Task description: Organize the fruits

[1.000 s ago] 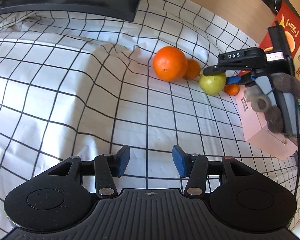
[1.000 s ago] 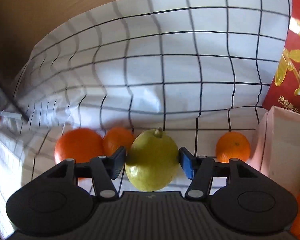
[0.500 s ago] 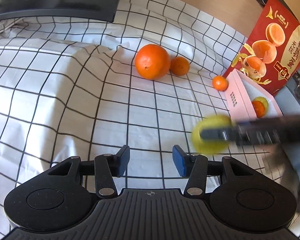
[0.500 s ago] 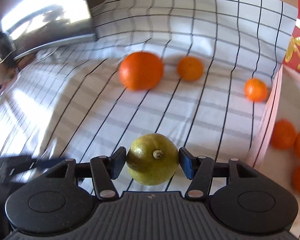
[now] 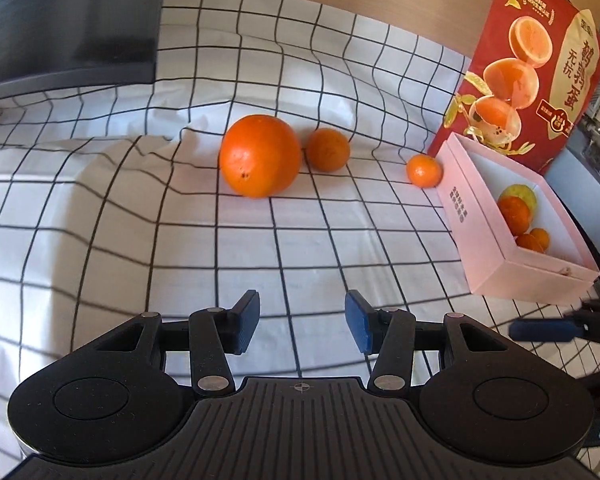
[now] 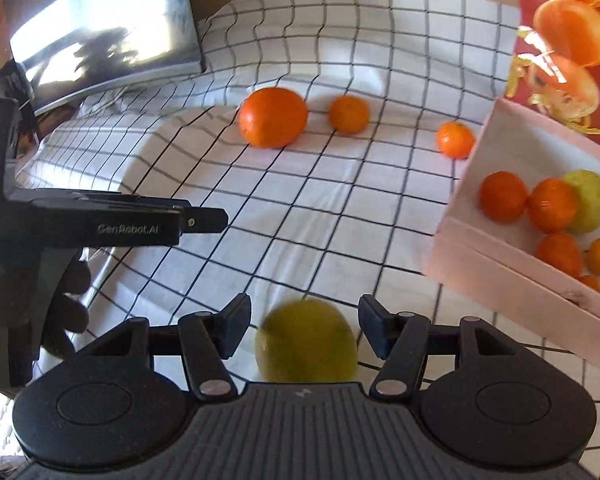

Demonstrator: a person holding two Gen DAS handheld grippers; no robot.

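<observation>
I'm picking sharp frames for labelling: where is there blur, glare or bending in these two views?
Right wrist view: the green fruit is smeared by motion; the dark screen throws bright glare. Left wrist view: the oranges are crisp; the right claw at the edge is blurred. Both views bow the grid cloth.

Wrinkled matt cloth (image 5: 180,248) with a black grid covers the desk; the pink box (image 5: 484,256) looks like smooth matt cardboard, the red bag (image 5: 540,32) glossy, the big orange (image 5: 260,156) shiny and dimpled
</observation>
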